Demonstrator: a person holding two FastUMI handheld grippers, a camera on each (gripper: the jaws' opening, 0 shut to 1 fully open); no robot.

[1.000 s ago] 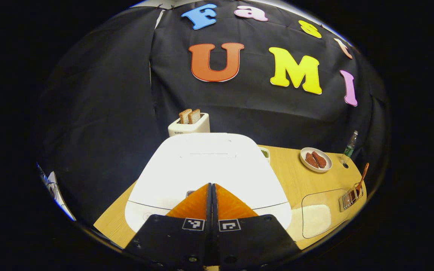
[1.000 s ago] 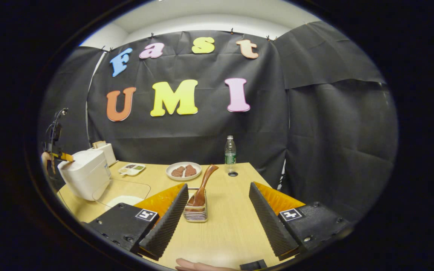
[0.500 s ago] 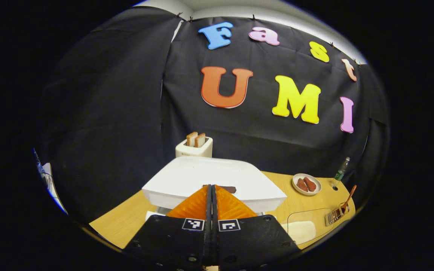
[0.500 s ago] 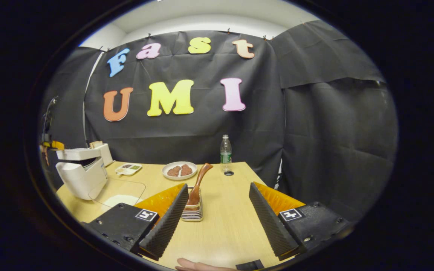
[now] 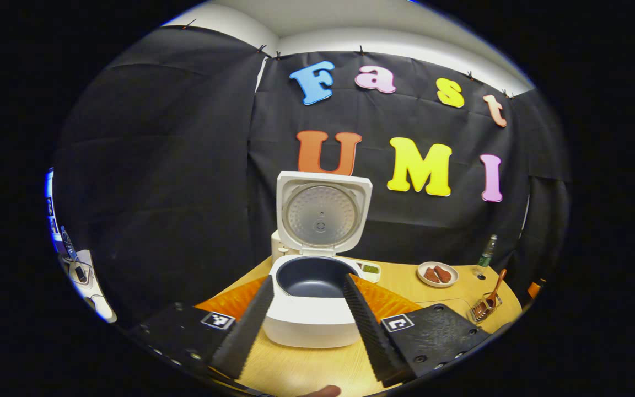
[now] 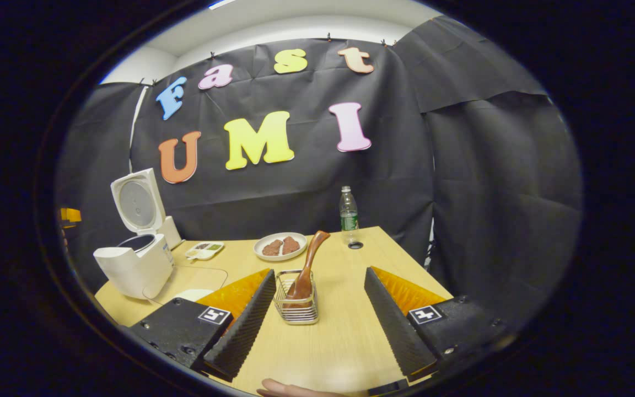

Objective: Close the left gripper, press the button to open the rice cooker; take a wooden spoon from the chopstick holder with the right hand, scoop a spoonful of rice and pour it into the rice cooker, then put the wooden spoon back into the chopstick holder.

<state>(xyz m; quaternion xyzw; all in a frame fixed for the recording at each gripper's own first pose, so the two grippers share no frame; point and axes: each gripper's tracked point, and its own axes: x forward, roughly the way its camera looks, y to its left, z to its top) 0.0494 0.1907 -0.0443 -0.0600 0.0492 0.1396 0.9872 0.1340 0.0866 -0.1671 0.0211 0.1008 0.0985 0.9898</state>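
Note:
The white rice cooker stands open, its lid raised upright and the dark inner pot bare. My left gripper is open just in front of it, fingers either side of its front. In the right gripper view the cooker is at the far left. A wooden spoon leans in the wire chopstick holder, which sits between the open fingers of my right gripper, a little ahead of them. The spoon and holder are also at the far right of the left gripper view.
A clear tray with white rice lies between cooker and holder. A plate of brown food, a small sauce dish and a water bottle stand near the table's back edge. A fingertip shows at the bottom.
The cooker's lid has swung from shut to fully upright. My left gripper has gone from shut to open and drawn back. The right gripper has edged closer to the holder.

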